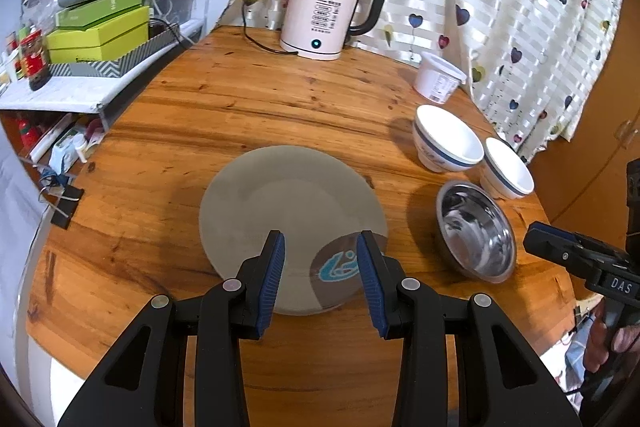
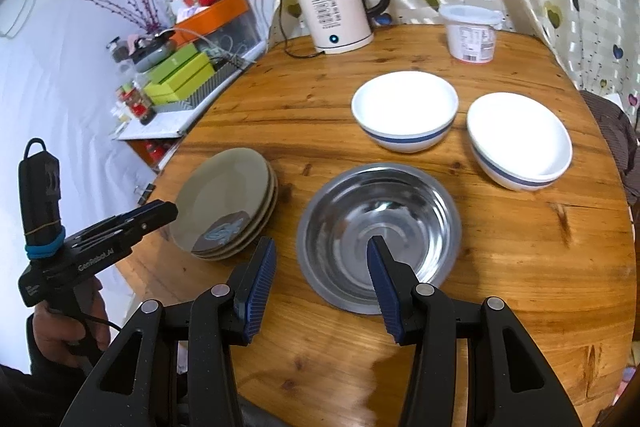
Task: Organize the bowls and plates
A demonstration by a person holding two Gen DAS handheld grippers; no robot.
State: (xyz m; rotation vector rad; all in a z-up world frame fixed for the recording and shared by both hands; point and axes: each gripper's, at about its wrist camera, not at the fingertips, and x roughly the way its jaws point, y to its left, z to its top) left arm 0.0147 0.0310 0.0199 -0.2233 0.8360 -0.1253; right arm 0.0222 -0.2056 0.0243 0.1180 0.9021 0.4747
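Right wrist view: the right gripper [image 2: 322, 259] hangs with fingers spread and empty, straddling the near rim of the steel bowl [image 2: 378, 227] on the tabletop [image 2: 520, 247]. The left gripper [image 1: 320, 253], likewise released, hovers over the stacked plates [image 2: 228, 201] to the left, two white bowls [image 2: 404, 111] beyond.

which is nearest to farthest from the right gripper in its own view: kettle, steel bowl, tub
1. steel bowl, right under the right gripper, whose fingers are open
2. tub, far right by the curtain
3. kettle, at the far edge; close to the tub's range
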